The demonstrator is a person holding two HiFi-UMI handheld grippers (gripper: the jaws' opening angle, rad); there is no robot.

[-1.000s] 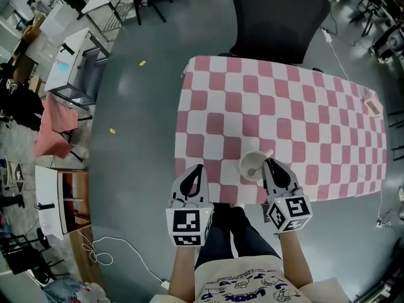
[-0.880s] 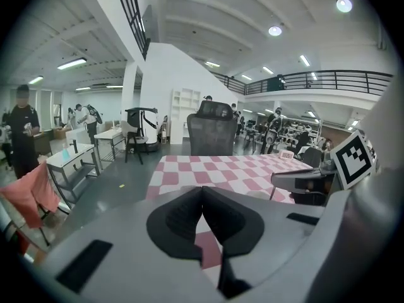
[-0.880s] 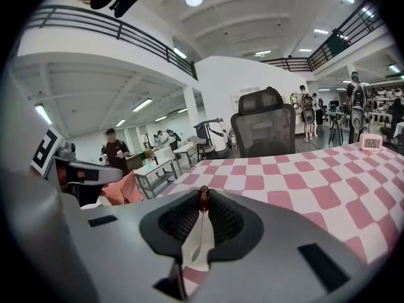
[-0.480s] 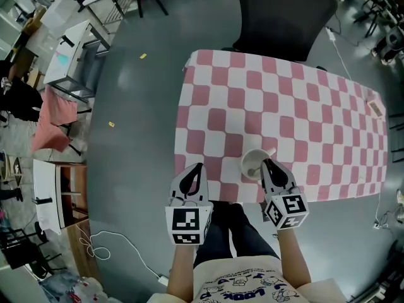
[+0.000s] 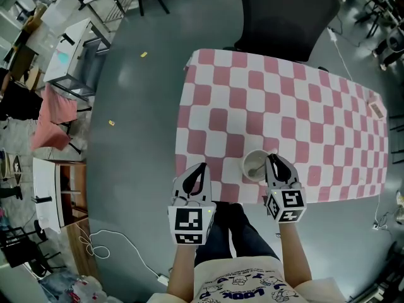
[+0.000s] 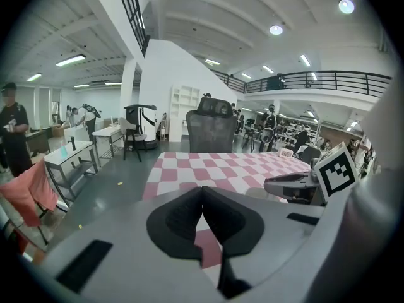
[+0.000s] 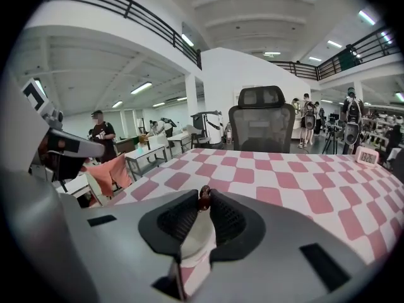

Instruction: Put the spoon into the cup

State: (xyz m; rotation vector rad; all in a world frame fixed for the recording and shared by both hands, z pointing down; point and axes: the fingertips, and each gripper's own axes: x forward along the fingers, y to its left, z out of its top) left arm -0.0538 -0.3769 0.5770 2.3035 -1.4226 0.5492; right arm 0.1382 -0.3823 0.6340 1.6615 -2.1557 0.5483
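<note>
A white cup (image 5: pixel 247 161) stands on the checked table near its front edge. The spoon (image 5: pixel 253 171) lies inside it, bowl on the bottom, handle slanting up to the right rim. My right gripper (image 5: pixel 272 161) is at that rim. In the right gripper view the handle's brown end (image 7: pixel 203 197) sits between the fingertips, still touched by both pads while the jaws are opening, and the cup (image 7: pixel 194 237) shows white below. My left gripper (image 5: pixel 197 172) hovers over the table's front left corner, shut with nothing in it (image 6: pixel 202 189).
The pink-and-white checked table (image 5: pixel 284 100) stretches away behind the cup. A black office chair (image 5: pixel 284 11) stands at its far side. A small white device (image 5: pixel 374 108) sits at the right edge. Grey floor lies left, with desks (image 5: pixel 76 62) beyond.
My right gripper has sunk a little toward the cup's rim with the spoon handle. The left gripper has stayed in place.
</note>
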